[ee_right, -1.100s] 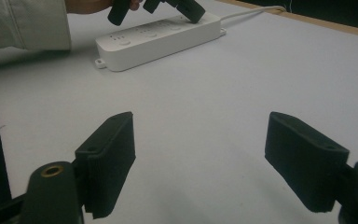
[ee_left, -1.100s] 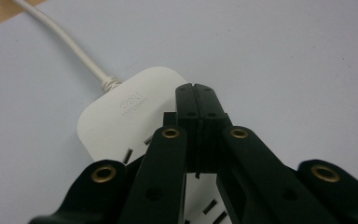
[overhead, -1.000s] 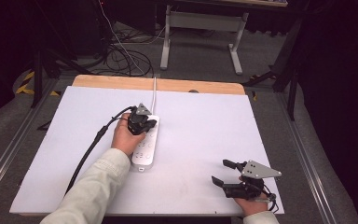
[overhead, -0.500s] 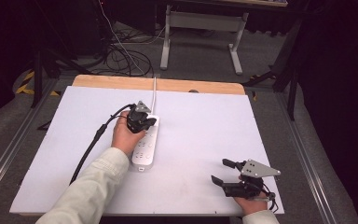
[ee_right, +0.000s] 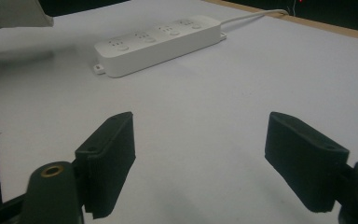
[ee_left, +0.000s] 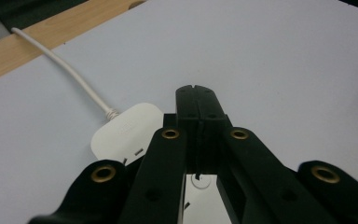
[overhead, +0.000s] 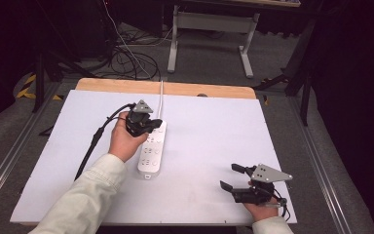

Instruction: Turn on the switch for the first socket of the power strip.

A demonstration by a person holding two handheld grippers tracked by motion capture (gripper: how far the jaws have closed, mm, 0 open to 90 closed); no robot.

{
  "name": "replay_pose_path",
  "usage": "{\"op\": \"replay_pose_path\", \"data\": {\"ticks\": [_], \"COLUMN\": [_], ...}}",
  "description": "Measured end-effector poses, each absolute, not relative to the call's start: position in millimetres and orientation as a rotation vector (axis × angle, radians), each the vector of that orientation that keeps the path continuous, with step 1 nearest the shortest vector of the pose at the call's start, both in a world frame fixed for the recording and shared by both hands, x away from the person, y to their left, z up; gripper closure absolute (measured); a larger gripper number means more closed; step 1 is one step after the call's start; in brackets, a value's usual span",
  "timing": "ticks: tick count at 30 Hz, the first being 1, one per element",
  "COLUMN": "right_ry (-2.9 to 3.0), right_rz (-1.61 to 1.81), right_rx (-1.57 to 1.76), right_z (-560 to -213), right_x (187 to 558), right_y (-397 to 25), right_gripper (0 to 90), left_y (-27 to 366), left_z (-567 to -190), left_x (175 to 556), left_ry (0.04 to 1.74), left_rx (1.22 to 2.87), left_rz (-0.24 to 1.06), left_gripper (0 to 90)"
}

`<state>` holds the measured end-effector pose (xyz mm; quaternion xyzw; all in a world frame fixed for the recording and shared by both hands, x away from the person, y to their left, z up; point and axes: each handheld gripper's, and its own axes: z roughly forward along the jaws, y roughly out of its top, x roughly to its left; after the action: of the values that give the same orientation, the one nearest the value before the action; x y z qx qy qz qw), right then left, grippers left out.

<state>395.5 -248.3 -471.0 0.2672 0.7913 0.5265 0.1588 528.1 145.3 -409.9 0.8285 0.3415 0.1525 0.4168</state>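
At the left of the white counter, the left gripper sits over the far end of the white power strip, near where its white cord runs off toward the wooden back edge. In the left gripper view its jaws are pressed fully together with nothing between them, the tips poised above the strip's top face close to a round button; whether they actually touch the strip I cannot tell. The strip itself lies left of centre, lengthwise toward the person, flat and unattached to anything but its cord. If the closed tips are meant to press a switch, the likely trouble is a push that lands off the button or at a slant, which could skid the light strip across the smooth surface (nothing braces it, and the cord would only tug it round). Farther right, the right gripper rests near the front corner, well apart from the strip, its jaws spread wide and empty, so it offers no steadying hold. No containers stand on the counter, so there is nothing to report inside any.
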Motion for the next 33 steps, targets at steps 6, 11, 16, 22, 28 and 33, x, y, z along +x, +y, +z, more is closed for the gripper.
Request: {"op": "replay_pose_path", "data": {"ticks": [6,11,16,22,28,33], "right_ry": [2.262,2.264,2.263,2.262,2.262,2.262], "right_rz": [1.516,1.516,1.516,1.512,1.51,1.512], "right_rx": [0.761,0.756,0.753,0.751,0.753,0.753], "right_z": [-470.7,-470.6,-470.4,-469.9,-469.9,-469.9], "right_x": [398.6,399.7,399.5,398.3,398.2,398.2], "right_y": [-247.9,-247.5,-247.6,-247.0,-246.8,-246.6], "right_gripper": [24.7,24.7,24.7,24.7,24.7,24.7], "left_y": [148.2,148.2,149.3,154.8,167.0,178.3], "left_z": [-401.6,-393.2,-383.6,-371.0,-359.3,-358.7], "left_x": [521.0,513.2,501.5,483.2,461.5,444.8], "left_ry": [0.838,0.83,0.808,0.766,0.74,0.75], "left_rx": [2.063,2.034,2.04,2.052,2.019,1.99], "left_rz": [0.364,0.338,0.375,0.393,0.402,0.379], "left_gripper": [90.0,79.5,62.8,48.3,36.6,32.2]}}
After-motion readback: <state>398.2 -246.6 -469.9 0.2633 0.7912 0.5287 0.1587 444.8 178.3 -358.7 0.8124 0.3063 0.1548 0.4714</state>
